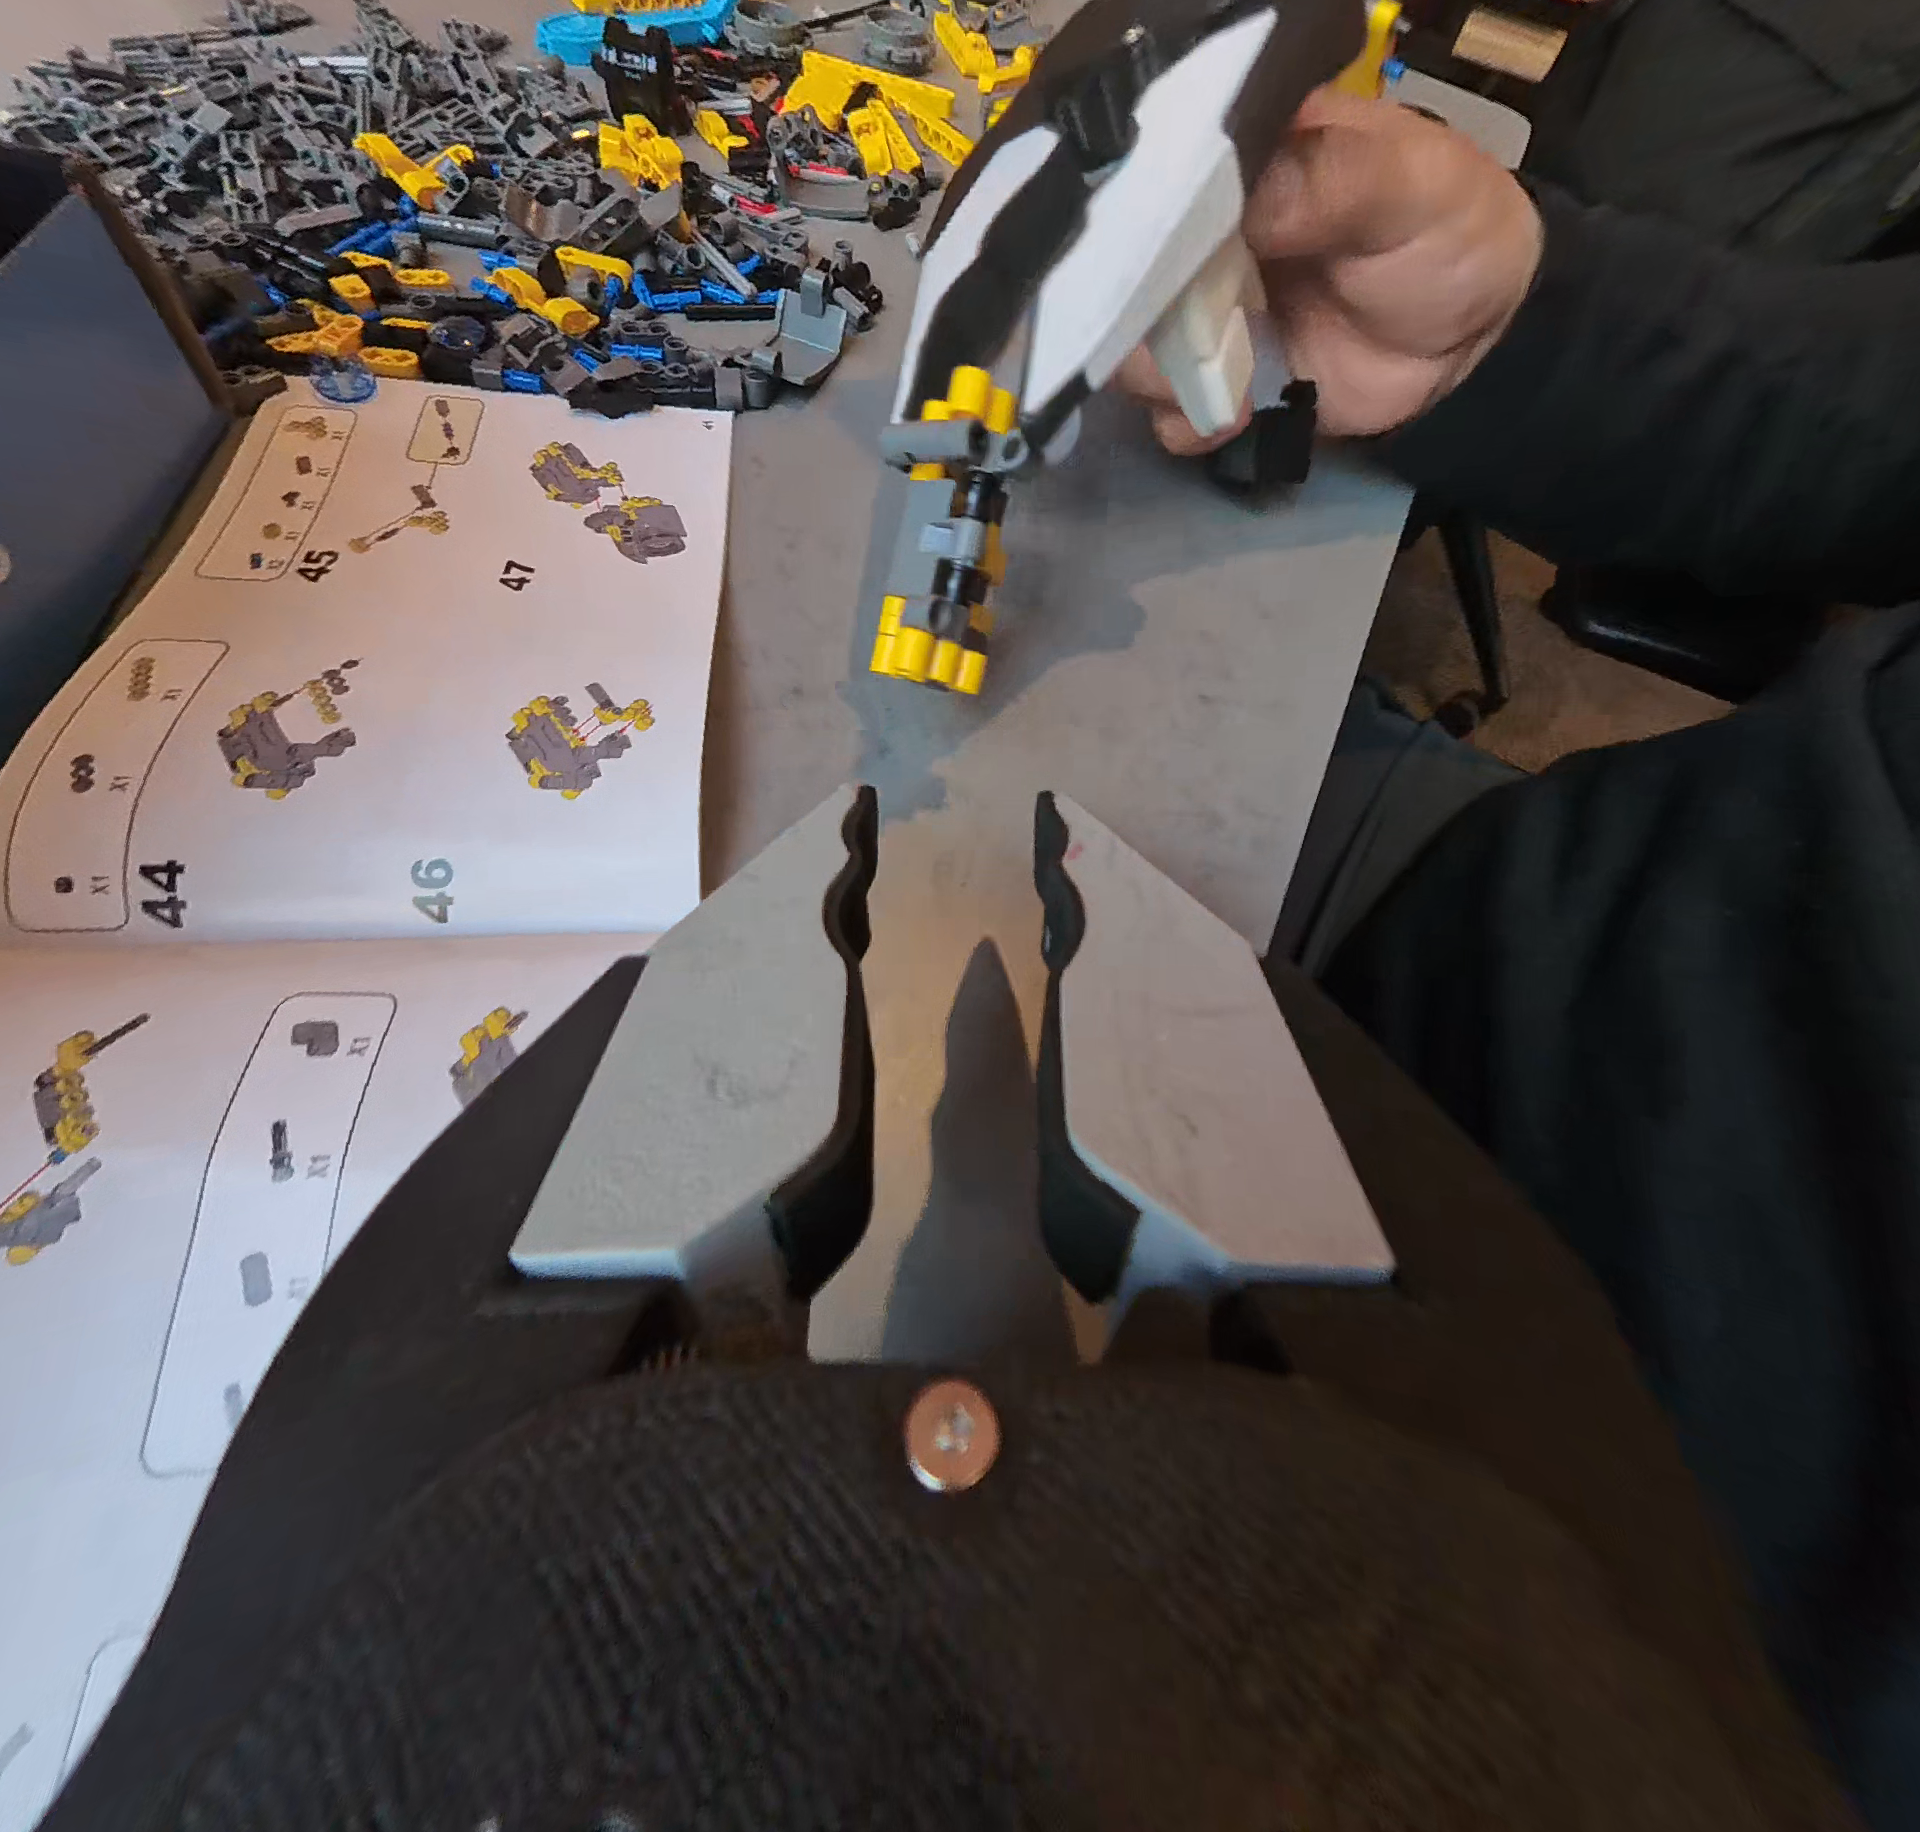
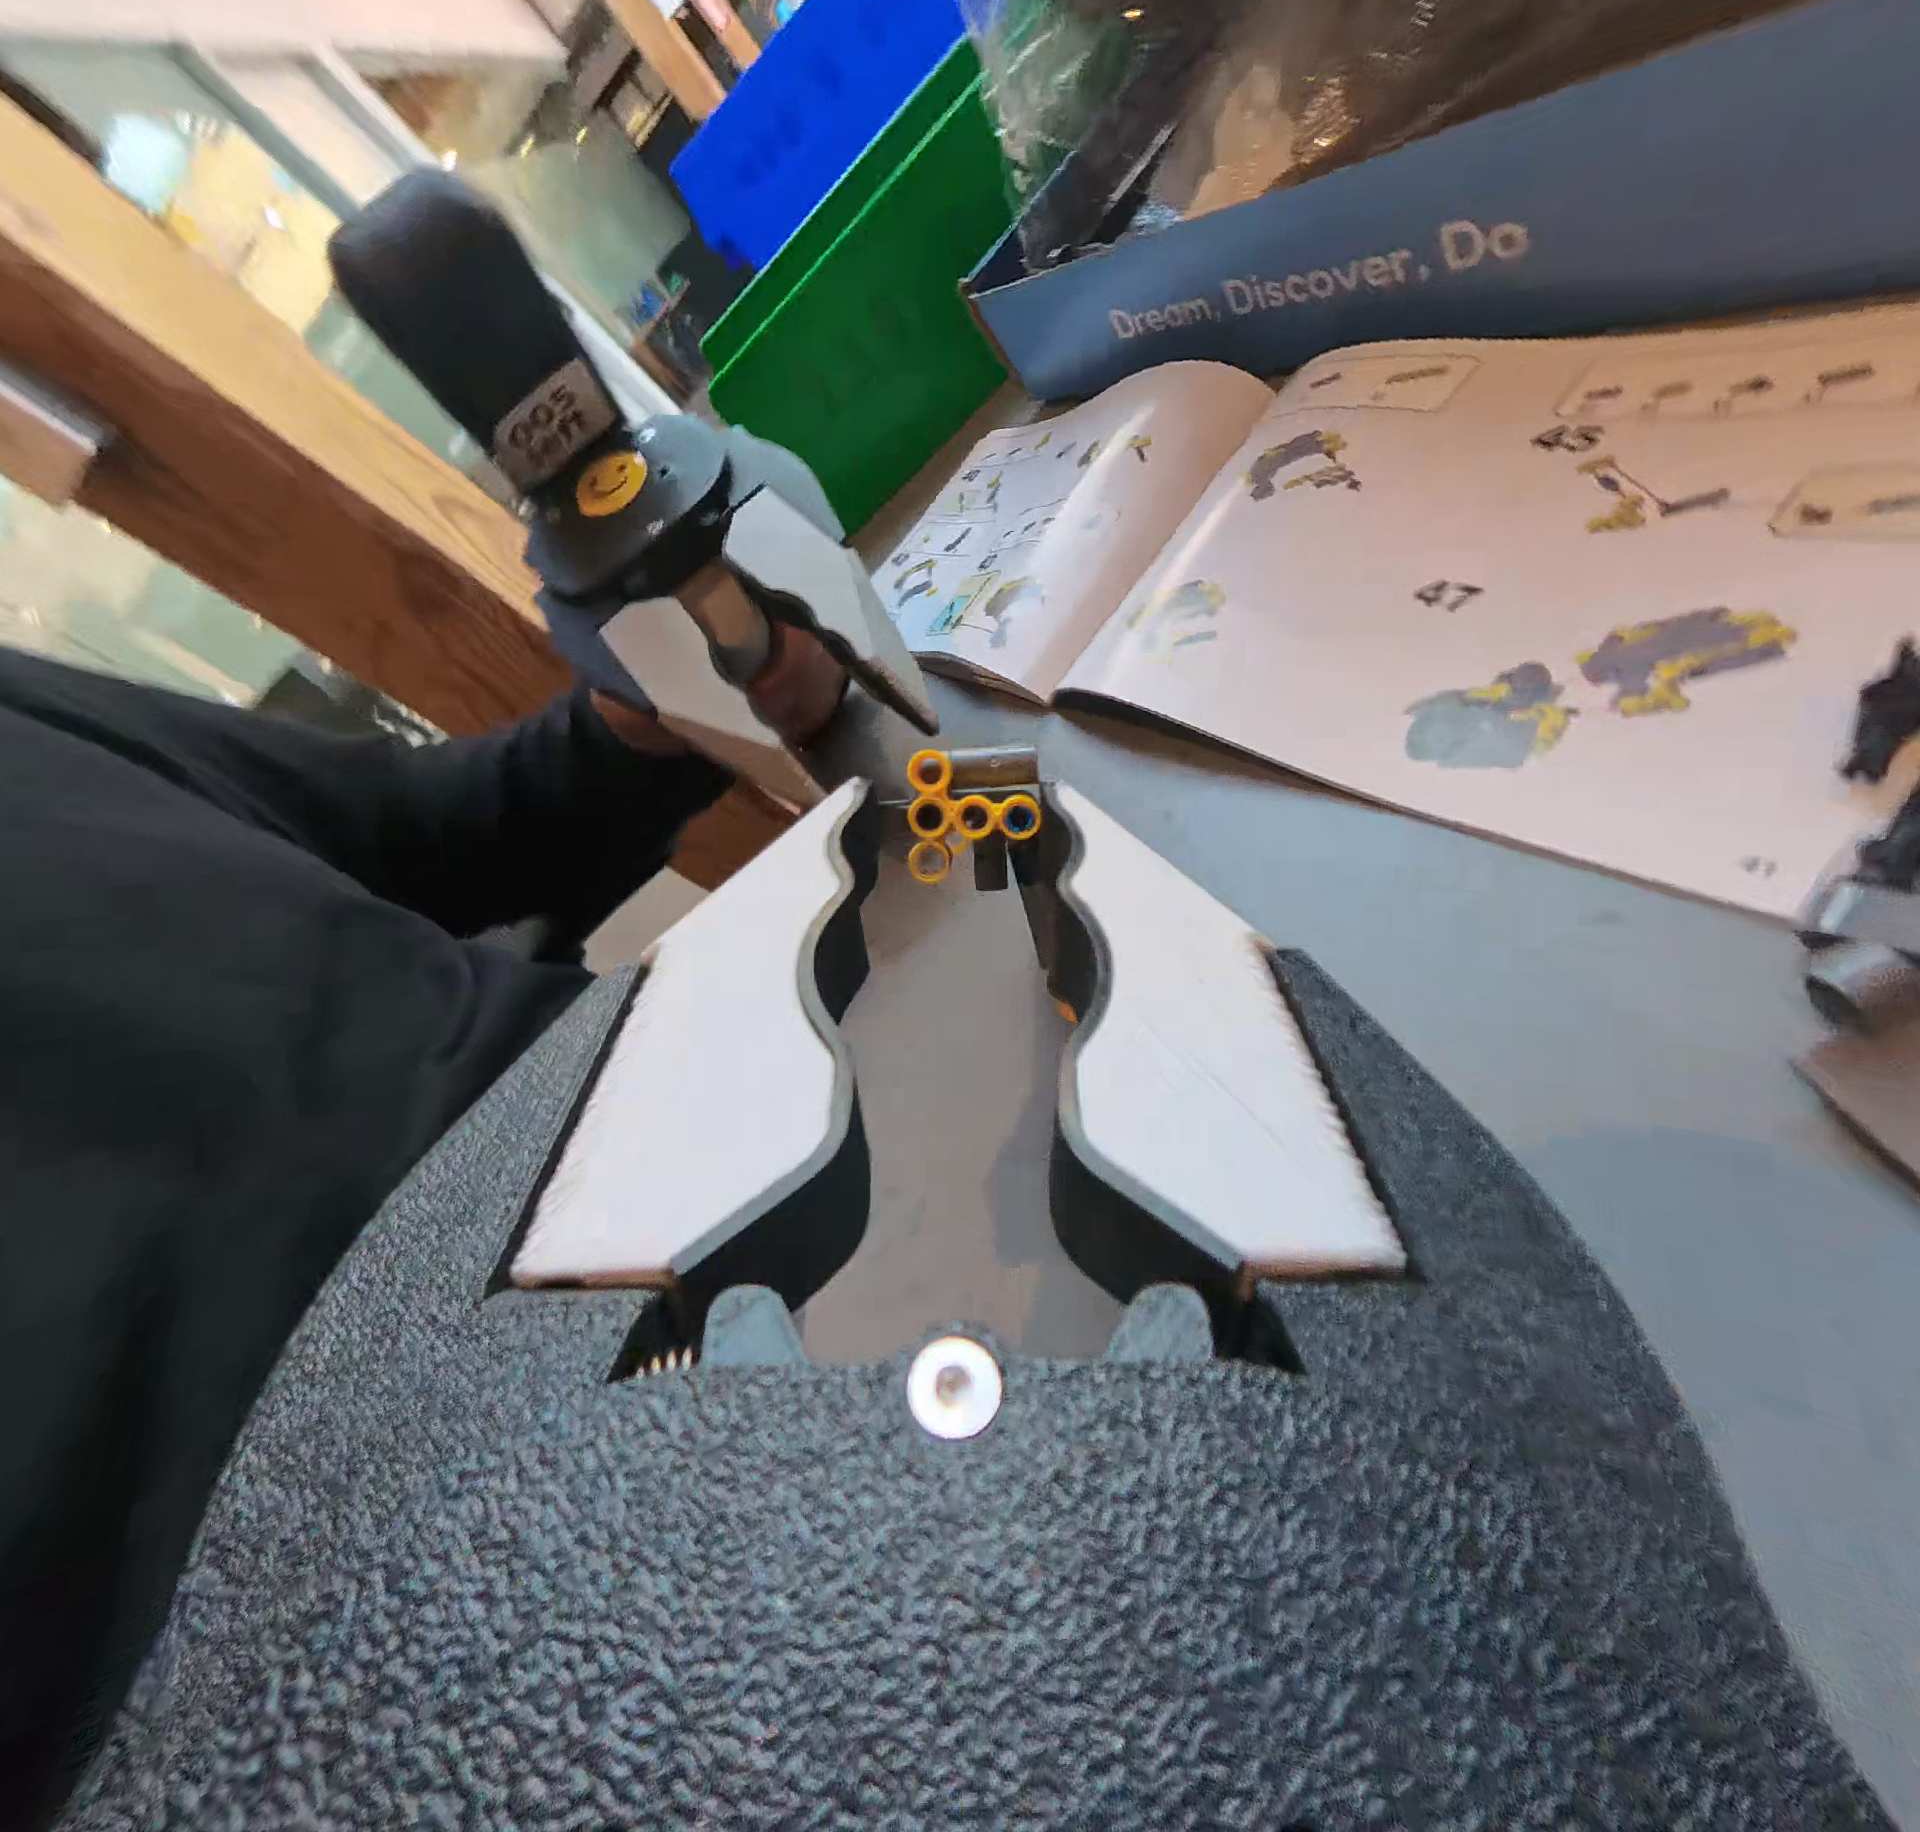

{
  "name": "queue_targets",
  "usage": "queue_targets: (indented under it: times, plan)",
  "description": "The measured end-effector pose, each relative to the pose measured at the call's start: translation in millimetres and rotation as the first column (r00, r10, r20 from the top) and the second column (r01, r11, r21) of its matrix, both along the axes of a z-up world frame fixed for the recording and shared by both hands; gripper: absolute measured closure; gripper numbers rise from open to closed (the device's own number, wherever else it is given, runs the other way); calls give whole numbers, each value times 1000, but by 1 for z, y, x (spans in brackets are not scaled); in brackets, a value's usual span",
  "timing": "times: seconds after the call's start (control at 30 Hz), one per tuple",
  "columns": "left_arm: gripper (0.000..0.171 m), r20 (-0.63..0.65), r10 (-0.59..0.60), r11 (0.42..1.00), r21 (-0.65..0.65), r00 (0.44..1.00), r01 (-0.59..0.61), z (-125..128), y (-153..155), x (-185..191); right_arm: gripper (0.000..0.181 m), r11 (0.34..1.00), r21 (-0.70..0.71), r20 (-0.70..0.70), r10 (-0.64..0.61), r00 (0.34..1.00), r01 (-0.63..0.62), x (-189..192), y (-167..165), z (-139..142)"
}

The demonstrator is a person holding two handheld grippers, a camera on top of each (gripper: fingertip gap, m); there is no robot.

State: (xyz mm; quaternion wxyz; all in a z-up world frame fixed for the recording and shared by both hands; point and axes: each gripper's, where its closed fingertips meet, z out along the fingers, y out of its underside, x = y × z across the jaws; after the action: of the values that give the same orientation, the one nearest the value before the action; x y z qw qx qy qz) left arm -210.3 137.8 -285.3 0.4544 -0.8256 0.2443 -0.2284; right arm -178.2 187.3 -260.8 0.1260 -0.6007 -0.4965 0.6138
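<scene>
My right gripper (image 2: 956, 806) is shut on a small yellow, grey and black brick assembly (image 2: 971, 818). In the left wrist view the right gripper (image 1: 977, 411) comes in from the upper right in a person's hand (image 1: 1382, 255), and the assembly (image 1: 951, 546) hangs from its tips, its lower end close to the grey table (image 1: 1195, 660). My left gripper (image 1: 956, 816) is open and empty, pointing at the assembly from a short way in front of it. The left gripper also shows in the right wrist view (image 2: 842, 717), just beyond the assembly.
An open instruction booklet (image 1: 364, 702) lies left of the grippers. Behind it is a pile of loose grey, yellow, blue and black bricks (image 1: 468, 224). A dark blue box (image 1: 83, 411) stands at the far left. The table edge (image 1: 1340, 743) is close on the right. Green and blue bins (image 2: 862, 328) stand beyond the table. The gap from one gripper's tips to the other's is roughly 7 centimetres.
</scene>
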Motion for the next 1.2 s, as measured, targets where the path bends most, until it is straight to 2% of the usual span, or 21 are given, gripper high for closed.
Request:
queue_targets:
  times: [0.17,0.3,0.37,0.43,0.53,0.6,0.7,0.8,0.87,0.93,1.07,1.13,1.2]
  plan:
    - [140,-51,-16,1000,-9,999,16,-6,7,12,153,988,-149,8,-38,999,38,2,6,2]
    - [138,-26,-13,1000,-15,1000,13,-5,7,15,153,988,-149,-36,-37,999,31,7,1,11]
    - [136,13,-23,1000,-13,1000,23,-1,4,19,152,997,-77,-103,0,995,-8,11,-11,21]
    - [129,45,-49,999,-18,998,50,1,1,26,153,996,68,-148,61,987,-52,17,-32,24]
    - [125,-13,-136,990,-43,991,136,-7,-9,40,153,944,328,-215,100,971,-24,26,-59,26]
    - [139,-66,-235,972,-26,970,233,-10,-20,56,154,893,450,-233,125,964,-7,35,-72,24]
    - [131,-156,-314,948,0,937,318,-15,-28,74,155,840,543,-238,139,961,13,46,-83,20]
    - [119,-186,-351,933,14,918,359,-17,-29,87,159,796,603,-235,111,966,56,49,-81,17]
    - [121,-192,-345,937,-13,919,349,-21,-25,89,159,794,604,-224,96,970,61,47,-77,15]
    - [146,-205,-309,951,-59,929,303,-27,-16,85,159,806,590,-209,94,973,49,43,-73,13]
    - [147,-208,-235,972,-52,949,230,-26,-4,75,160,767,638,-202,82,976,68,40,-63,10]
    - [147,-285,-147,989,-10,947,150,-27,3,60,155,744,664,-161,46,986,74,41,-54,3]
    - [147,-432,-17,999,31,902,33,-31,12,34,151,742,667,-119,20,993,65,46,-51,-3]
